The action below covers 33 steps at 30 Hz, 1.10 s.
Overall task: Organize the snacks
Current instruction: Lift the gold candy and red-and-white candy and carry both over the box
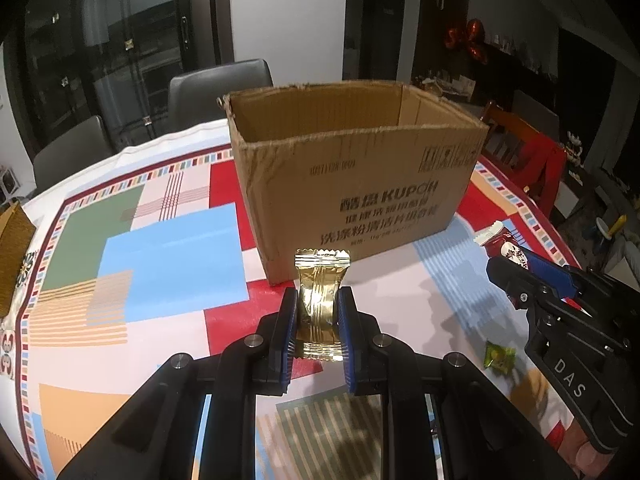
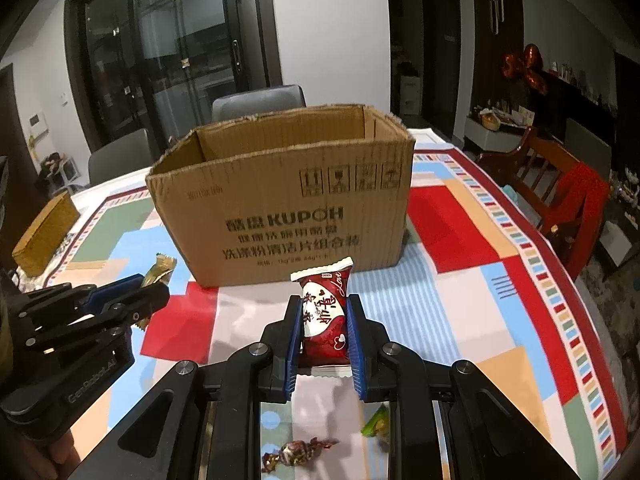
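Note:
My left gripper (image 1: pixel 318 312) is shut on a gold-wrapped snack (image 1: pixel 320 300), held upright above the table in front of the open cardboard box (image 1: pixel 360 184). My right gripper (image 2: pixel 323 320) is shut on a red-and-white snack packet (image 2: pixel 325 312), also held before the box (image 2: pixel 280 216). In the left wrist view the right gripper (image 1: pixel 516 270) with its red packet (image 1: pixel 506 246) is at the right. In the right wrist view the left gripper (image 2: pixel 150 286) with the gold snack (image 2: pixel 159 268) is at the left.
A green candy (image 1: pixel 499 356) lies on the patterned tablecloth (image 1: pixel 160 248); it also shows in the right wrist view (image 2: pixel 378 422) beside a brown twist-wrapped candy (image 2: pixel 296 454). A woven gold box (image 2: pixel 46 234) sits at the left. Chairs (image 1: pixel 218 90) stand behind the table.

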Each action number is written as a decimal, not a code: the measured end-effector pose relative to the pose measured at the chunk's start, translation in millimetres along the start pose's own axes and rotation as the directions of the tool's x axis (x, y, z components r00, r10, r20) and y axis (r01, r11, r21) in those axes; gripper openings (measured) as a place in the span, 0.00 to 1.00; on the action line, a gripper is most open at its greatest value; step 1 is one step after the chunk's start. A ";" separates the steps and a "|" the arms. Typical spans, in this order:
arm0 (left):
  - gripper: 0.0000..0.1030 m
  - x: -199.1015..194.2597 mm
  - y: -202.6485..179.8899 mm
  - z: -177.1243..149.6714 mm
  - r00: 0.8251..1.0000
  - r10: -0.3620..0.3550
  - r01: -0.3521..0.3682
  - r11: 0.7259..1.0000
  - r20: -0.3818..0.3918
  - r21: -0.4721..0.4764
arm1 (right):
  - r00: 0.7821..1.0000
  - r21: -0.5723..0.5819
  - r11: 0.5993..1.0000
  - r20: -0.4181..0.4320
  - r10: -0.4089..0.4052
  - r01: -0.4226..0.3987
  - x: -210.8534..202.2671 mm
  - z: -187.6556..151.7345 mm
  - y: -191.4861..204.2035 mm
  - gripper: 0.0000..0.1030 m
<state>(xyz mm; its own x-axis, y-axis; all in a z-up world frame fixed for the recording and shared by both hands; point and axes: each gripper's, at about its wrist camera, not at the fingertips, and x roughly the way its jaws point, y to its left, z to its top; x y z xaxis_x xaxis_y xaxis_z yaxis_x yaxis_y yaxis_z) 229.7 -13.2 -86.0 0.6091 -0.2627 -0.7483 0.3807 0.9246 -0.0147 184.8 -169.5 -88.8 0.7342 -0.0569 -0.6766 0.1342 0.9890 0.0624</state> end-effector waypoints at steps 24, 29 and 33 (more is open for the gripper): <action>0.20 -40.1 -3.3 47.3 0.994 0.025 -0.021 0.999 0.104 -0.040 | 0.994 -0.045 0.999 0.107 0.027 -0.023 -31.6 50.4 -5.0 0.22; 0.20 -42.9 -2.2 55.9 0.992 0.023 -0.017 0.999 0.120 -0.046 | 0.991 -0.048 0.999 0.128 0.030 -0.024 -35.3 59.9 -7.0 0.22; 0.20 -44.9 -2.3 63.4 0.991 0.027 -0.020 0.999 0.130 -0.050 | 0.989 -0.051 0.998 0.142 0.034 -0.028 -36.7 69.1 -7.2 0.22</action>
<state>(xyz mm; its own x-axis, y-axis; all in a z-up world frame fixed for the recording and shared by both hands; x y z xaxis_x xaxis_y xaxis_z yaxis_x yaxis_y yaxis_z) 245.5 -21.1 -10.3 0.7045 -0.2715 -0.6557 0.3329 0.9424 -0.0326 202.9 -183.9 -13.7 0.8253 -0.0416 -0.5632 0.0800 0.9958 0.0437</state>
